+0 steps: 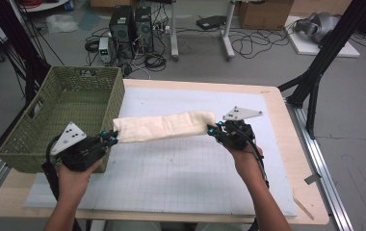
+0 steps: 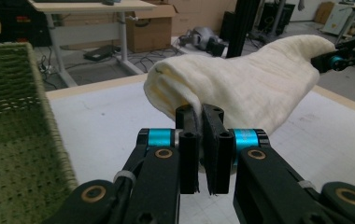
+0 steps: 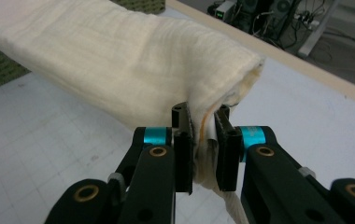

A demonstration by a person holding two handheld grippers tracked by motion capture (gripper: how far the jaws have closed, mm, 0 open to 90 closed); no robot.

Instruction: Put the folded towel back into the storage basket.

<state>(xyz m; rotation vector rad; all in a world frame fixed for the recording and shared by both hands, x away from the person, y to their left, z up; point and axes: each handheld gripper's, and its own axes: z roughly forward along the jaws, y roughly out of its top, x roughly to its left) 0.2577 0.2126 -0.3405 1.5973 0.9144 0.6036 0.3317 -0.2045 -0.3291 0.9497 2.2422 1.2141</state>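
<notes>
Hanging clear of the table [image 1: 181,192] beside the green basket [image 1: 60,120], the folded cream towel [image 1: 164,126] could slip or unfold if either thin pinch gives, as the left gripper [image 1: 113,139] and right gripper [image 1: 212,129], both clamped on its ends, point inward from level forearms

No readable text, label or number anywhere.

A folded towel [image 1: 164,126] is hanging stretched above the tabletop [image 1: 277,144], running left to right between the left tongs [image 1: 114,140] and the right tongs [image 1: 212,129], each clamping one end. A basket [image 1: 63,120] is sitting on the tabletop's left edge, just beside the left tongs.
</notes>
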